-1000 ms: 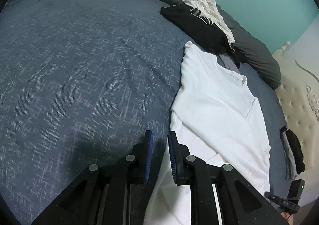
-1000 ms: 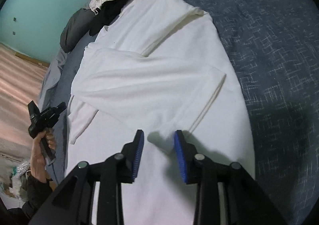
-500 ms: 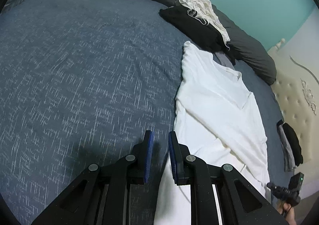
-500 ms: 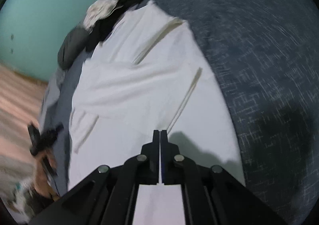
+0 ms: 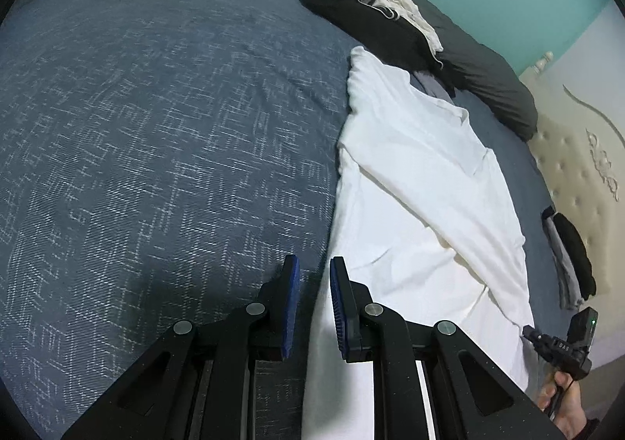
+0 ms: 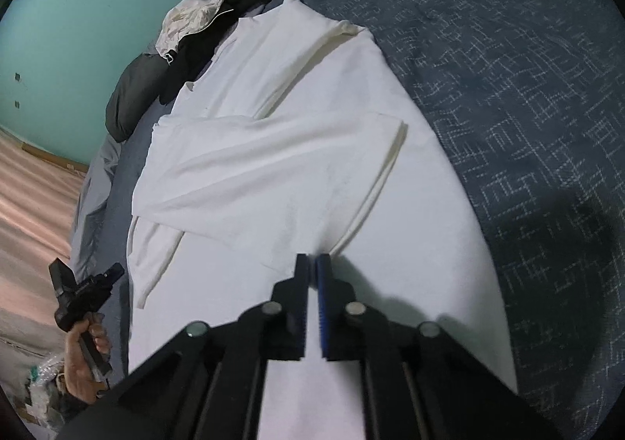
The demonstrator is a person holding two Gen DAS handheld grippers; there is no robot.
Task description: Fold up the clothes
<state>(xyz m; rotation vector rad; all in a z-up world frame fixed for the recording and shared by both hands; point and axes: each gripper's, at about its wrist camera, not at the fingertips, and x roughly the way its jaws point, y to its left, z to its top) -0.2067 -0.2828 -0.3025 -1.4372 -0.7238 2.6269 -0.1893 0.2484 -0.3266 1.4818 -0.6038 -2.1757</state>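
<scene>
A white shirt [image 6: 273, 174] is lying partly folded on the blue bed [image 5: 156, 127], near the dark pillows [image 5: 488, 81]. The right gripper [image 6: 311, 264] is hovering over the shirt's folded sleeve edge, its jaws closed together with no cloth visibly pinched. The left gripper [image 5: 314, 272] is hanging at the shirt's side edge, jaws narrowly apart, gripping nothing.
</scene>
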